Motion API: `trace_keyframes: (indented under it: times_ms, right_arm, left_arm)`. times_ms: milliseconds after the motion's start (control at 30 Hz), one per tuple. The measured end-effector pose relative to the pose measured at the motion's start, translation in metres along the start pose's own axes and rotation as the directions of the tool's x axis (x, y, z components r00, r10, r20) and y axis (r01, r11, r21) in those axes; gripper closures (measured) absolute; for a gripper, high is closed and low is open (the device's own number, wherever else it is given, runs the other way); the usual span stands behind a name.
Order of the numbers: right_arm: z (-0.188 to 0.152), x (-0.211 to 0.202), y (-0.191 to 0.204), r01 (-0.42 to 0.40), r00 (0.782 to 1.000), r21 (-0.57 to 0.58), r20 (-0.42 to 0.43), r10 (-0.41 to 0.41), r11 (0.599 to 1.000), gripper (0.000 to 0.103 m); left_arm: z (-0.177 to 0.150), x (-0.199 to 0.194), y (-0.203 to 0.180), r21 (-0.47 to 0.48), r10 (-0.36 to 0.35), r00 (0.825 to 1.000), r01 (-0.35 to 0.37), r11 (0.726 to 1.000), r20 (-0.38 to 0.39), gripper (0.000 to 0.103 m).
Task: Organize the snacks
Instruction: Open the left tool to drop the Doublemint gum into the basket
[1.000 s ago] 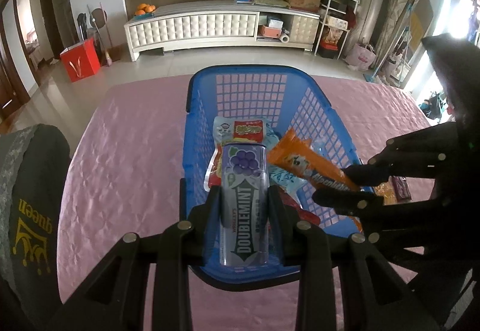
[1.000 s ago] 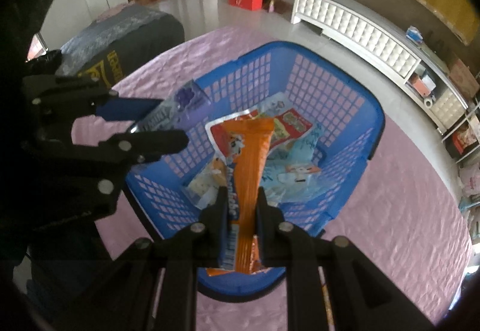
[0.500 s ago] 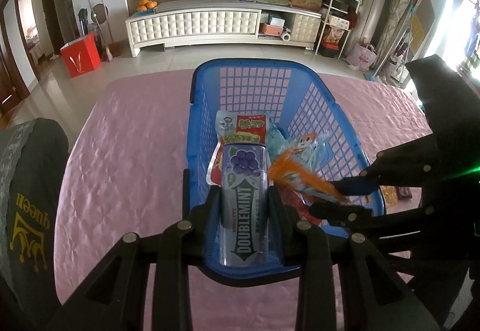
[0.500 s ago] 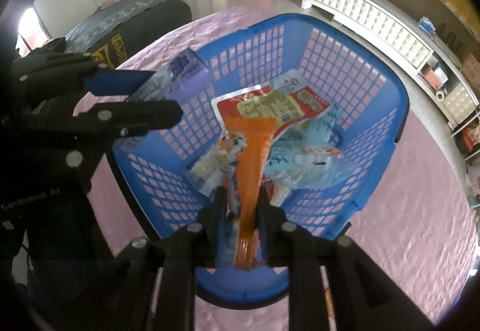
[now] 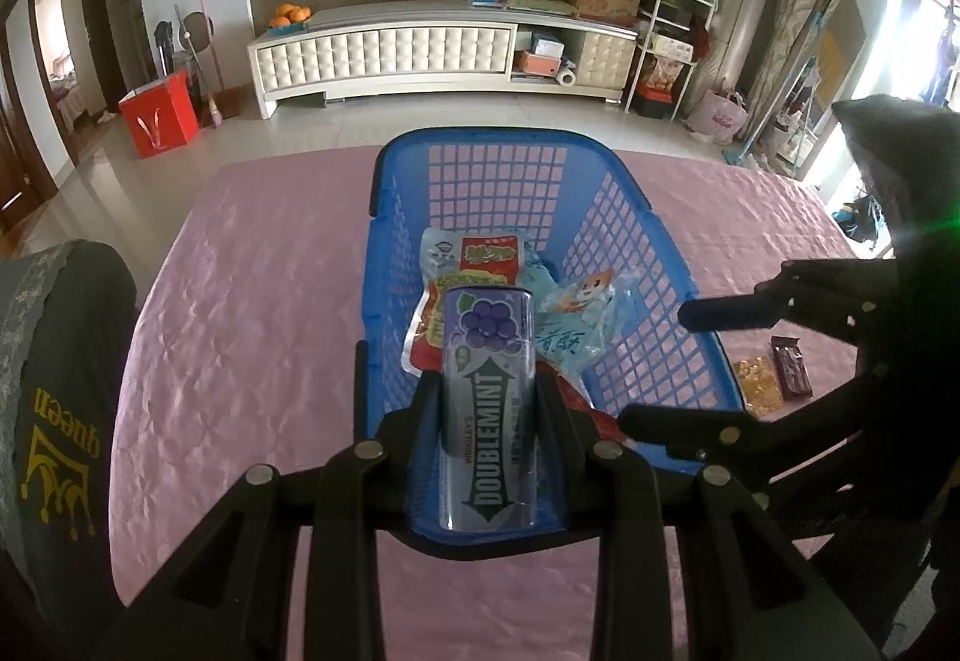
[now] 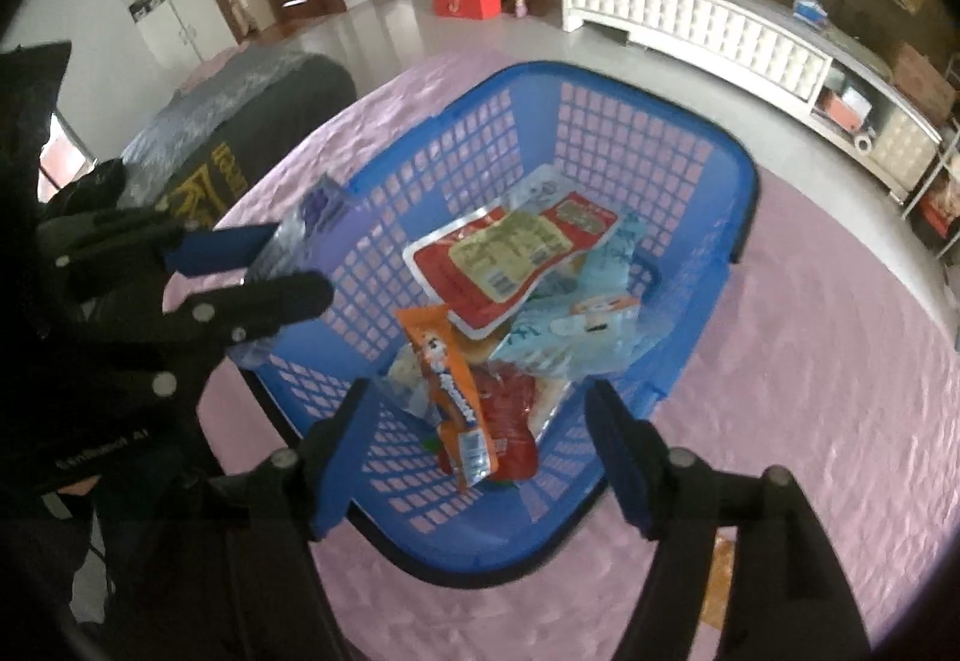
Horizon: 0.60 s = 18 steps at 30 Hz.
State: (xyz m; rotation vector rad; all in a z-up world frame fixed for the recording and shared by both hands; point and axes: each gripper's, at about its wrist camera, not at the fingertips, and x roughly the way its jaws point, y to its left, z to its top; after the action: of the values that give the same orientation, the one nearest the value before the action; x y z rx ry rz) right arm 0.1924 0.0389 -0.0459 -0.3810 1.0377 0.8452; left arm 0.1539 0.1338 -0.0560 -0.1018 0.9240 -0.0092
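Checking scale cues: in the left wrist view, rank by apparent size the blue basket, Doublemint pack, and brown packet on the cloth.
1. blue basket
2. Doublemint pack, enlarged by nearness to the camera
3. brown packet

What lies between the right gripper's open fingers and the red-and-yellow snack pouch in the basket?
In the right wrist view, the orange snack bar lies in the blue basket between the right gripper and the red-and-yellow pouch.

In your left wrist view, the gum pack (image 5: 489,409) clamped in your left tool (image 5: 487,391) reads "DOUBLEMINT" in large white letters, with "WRIGLEY'S" in small print beside it. At the left edge, the dark cloth (image 5: 57,409) carries "queen" in yellow, seen upside down, next to a crown emblem. The print on the snack packets in the blue basket (image 5: 606,175) is too small to read.
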Motion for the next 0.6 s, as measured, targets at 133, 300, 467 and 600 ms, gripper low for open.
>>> trace_keyframes:
  times_ms: [133,300,467,600]
  right_arm:
    - [-0.002,-0.008,0.001,0.114,0.993,-0.012,0.018,-0.113,0.993,0.012]
    - [-0.010,-0.014,-0.015,0.093,0.995,0.068,0.026,-0.095,0.993,0.009]
    - [-0.023,-0.021,-0.038,0.099,0.994,0.139,0.038,-0.105,0.985,0.008]
    - [-0.034,-0.024,-0.053,0.078,0.995,0.185,0.039,-0.087,0.980,0.008]
  left_arm:
    - [-0.001,0.000,-0.007,0.016,-0.009,1.000,0.009,1.000,-0.002,0.075]
    - [0.001,0.005,-0.016,0.024,-0.028,1.000,0.029,0.999,-0.011,0.075]
    - [0.002,0.014,-0.030,0.054,-0.063,0.998,0.064,0.996,-0.026,0.075]
    - [0.004,0.025,-0.043,0.080,-0.081,0.996,0.085,0.993,-0.042,0.075]
